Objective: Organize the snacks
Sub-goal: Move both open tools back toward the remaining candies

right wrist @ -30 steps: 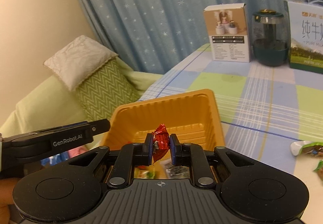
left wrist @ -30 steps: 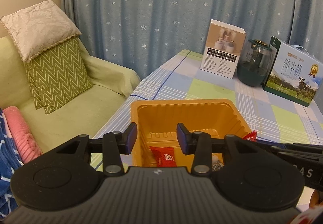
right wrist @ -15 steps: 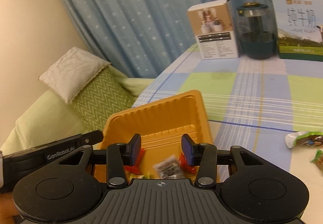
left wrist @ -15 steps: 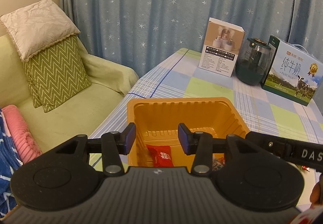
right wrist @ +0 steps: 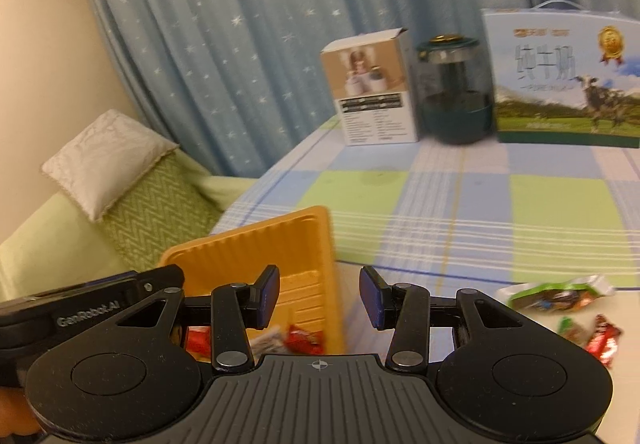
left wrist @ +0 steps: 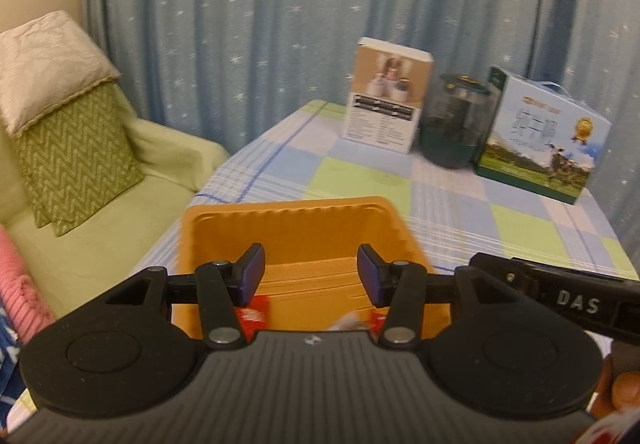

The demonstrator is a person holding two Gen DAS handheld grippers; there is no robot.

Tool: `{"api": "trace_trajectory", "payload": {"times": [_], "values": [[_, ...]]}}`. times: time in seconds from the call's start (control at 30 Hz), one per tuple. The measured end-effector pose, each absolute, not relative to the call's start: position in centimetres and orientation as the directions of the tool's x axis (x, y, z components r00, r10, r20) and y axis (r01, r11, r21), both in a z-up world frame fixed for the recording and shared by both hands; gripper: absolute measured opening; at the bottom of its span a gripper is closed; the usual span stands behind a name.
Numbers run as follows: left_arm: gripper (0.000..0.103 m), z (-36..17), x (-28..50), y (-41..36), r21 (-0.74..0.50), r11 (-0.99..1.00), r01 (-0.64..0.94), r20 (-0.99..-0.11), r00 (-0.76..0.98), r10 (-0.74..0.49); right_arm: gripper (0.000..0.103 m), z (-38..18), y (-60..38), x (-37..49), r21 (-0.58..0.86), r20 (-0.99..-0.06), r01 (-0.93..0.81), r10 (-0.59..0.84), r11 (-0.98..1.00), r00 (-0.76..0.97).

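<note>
The checked table (right wrist: 460, 203) holds an orange tray (right wrist: 308, 244) with wrapped snacks inside; more snacks (right wrist: 560, 294) lie loose to its right. The right gripper (right wrist: 319, 296), jaws just parted and empty, should swing right, low over them; the left gripper (left wrist: 310, 274), spread and empty, hangs above the tray.

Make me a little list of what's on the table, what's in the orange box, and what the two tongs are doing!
Box: orange tray near the table's left edge
Inside it: red snack packets and a pale one
Still loose: green packet, small red candy, on the tablecloth
At the back: white carton, dark green jar, milk box
Left tongs: open, empty, over the tray
Right tongs: open, empty, at the tray's right rim
</note>
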State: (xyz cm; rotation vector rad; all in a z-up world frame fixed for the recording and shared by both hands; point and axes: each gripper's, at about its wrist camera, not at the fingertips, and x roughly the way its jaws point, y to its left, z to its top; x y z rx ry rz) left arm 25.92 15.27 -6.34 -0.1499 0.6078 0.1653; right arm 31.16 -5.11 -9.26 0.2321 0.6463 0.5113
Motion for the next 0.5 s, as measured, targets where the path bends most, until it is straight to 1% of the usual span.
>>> {"api": "trace_trajectory", "payload": {"times": [0.13, 0.3, 0.37, 0.5], "values": [[0.048, -6.2, 26.5, 13.3, -0.102, 0.983, -0.155, -0.576, 0.815, 0.069, 0.045, -9.5, -7.1, 31.4, 0.343, -0.523, -0.338, 0.477, 0.877, 0.707], [0.053, -6.0, 27.3, 10.2, -0.108, 0.99, -0.089, -0.569, 0.823, 0.012, 0.045, -10.0, -9.8, 31.5, 0.321, -0.539, -0.291, 0.426, 0.901, 0.726], [0.058, -6.0, 27.5, 8.9, -0.107, 0.992, -0.062, -0.564, 0.826, -0.009, 0.045, -10.2, -10.9, 31.5, 0.311, -0.545, -0.27, 0.404, 0.911, 0.735], [0.059, -6.0, 27.9, 6.4, -0.109, 0.994, -0.011, -0.561, 0.826, -0.053, 0.045, -10.4, -13.2, 31.5, 0.299, -0.553, -0.216, 0.353, 0.93, 0.755]]}}
